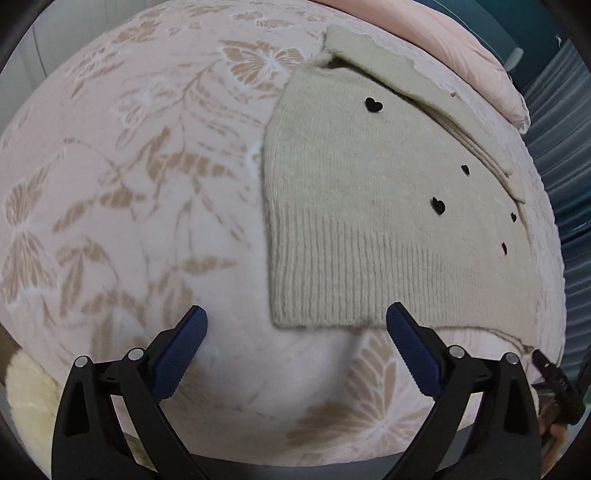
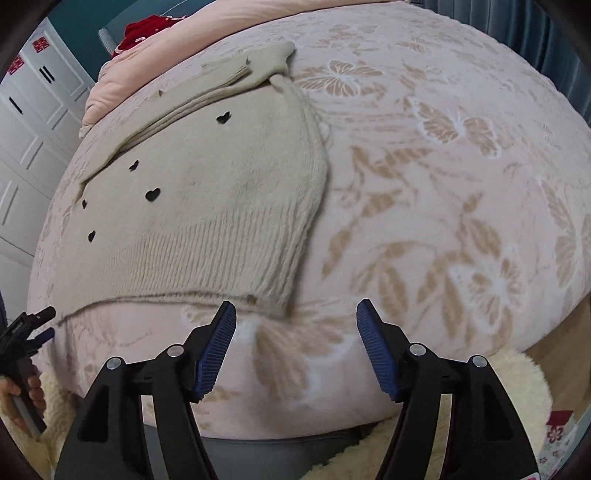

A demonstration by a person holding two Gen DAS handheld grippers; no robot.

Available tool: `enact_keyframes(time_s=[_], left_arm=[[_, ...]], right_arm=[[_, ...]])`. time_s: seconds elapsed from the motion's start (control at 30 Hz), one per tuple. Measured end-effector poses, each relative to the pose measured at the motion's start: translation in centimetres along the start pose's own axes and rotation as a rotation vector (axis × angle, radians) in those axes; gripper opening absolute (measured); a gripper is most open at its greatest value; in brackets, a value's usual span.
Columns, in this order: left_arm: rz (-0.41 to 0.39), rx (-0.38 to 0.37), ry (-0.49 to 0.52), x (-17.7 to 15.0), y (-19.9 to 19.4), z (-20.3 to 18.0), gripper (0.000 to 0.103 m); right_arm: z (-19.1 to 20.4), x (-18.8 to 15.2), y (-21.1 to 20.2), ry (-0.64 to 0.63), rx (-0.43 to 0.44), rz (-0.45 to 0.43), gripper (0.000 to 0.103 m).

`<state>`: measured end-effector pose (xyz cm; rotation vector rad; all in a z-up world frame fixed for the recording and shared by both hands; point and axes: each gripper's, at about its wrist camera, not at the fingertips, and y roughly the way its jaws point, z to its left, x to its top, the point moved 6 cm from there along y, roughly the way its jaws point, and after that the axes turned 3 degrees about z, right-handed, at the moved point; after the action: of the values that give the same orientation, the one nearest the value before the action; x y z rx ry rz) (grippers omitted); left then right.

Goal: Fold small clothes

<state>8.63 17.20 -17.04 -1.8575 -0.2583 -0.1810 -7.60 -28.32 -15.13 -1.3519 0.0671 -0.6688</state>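
Your beige knit sweater lies flat on the pink butterfly-print bedspread, ribbed hem toward you, small black hearts scattered over the front. A sleeve is folded across the sweater's upper part, running diagonally along its far edge. In the right wrist view the same sweater shows the folded sleeve at top, and one side edge of the sweater is doubled over along its length.

Your left gripper is spread wide, nothing between the jaws. It sits just short of the sweater's hem, one blue pad overlapping the hem corner in view, the other pad over bare bedspread beside the sweater. Whether it touches the knit, can't tell.

Your right gripper is also spread wide and holds nothing. It's just in front of the sweater's hem corner, one pad right by the ribbing, the other over bedspread.

Beyond the sweater's far edge: a pink quilt bunched up. Past that in the right wrist view, a red item and white cabinet doors. Nearer you than the sweater, cream fleece below the bed edge.
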Motion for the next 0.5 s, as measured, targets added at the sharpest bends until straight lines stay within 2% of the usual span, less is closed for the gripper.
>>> enact_keyframes(time_s=[0.1,0.2,0.37,0.5], left_arm=[[-0.066,-0.044,-0.064,0.4,-0.2,-0.1,0.098],[-0.081,-0.045,-0.11,1.3,0.3,-0.4,0.098],[-0.077,-0.047,-0.066,2.8,1.0,-1.9,0.098],[-0.094,-0.091,-0.035,4.1,1.2,-3.6,0.095]], right_arm=[[1.9,-0.3,0.8,0.045,0.096,0.007,0.066],[3.5,0.2,1.6,0.052,0.114,-0.004,0.068],[5.4,1.4,2.2,0.054,0.154,-0.017,0.07],[5.9,2.7,2.9,0.076,0.17,-0.022,0.07]])
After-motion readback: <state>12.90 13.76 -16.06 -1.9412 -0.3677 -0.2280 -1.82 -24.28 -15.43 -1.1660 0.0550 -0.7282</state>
